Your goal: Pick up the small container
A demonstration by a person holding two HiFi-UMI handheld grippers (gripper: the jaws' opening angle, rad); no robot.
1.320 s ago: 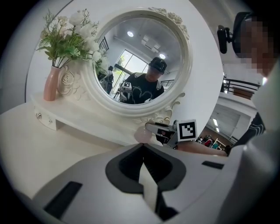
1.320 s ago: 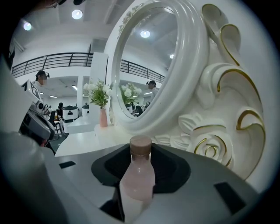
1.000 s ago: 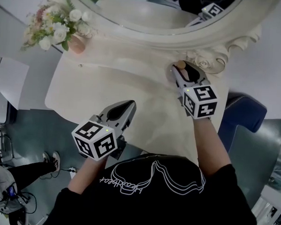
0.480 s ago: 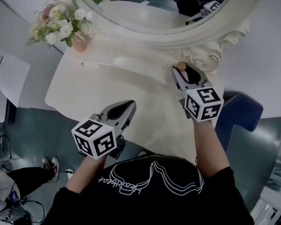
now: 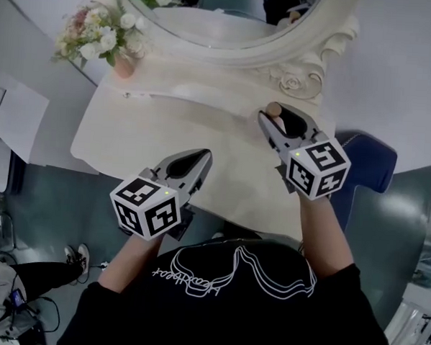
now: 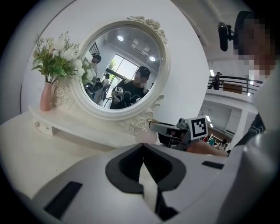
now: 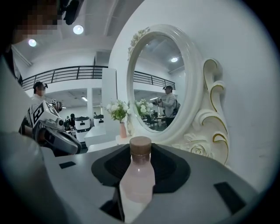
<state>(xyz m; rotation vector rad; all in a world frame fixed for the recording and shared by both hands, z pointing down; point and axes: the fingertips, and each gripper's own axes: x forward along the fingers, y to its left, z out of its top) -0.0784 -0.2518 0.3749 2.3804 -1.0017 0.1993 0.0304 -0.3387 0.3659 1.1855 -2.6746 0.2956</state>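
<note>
The right gripper point(image 5: 277, 115) grips a small pale pink plastic bottle with a brown cap point(image 7: 137, 177). Its jaws are partly closed on the bottle's body, holding it upright over the right end of the cream dressing table point(image 5: 131, 128), near the carved white frame of an oval mirror point(image 5: 299, 82). The left gripper point(image 5: 193, 162) hovers empty with its jaws together. For a clean lift, hold the squeeze steady, rise straight up, and stay clear of the frame.
</note>
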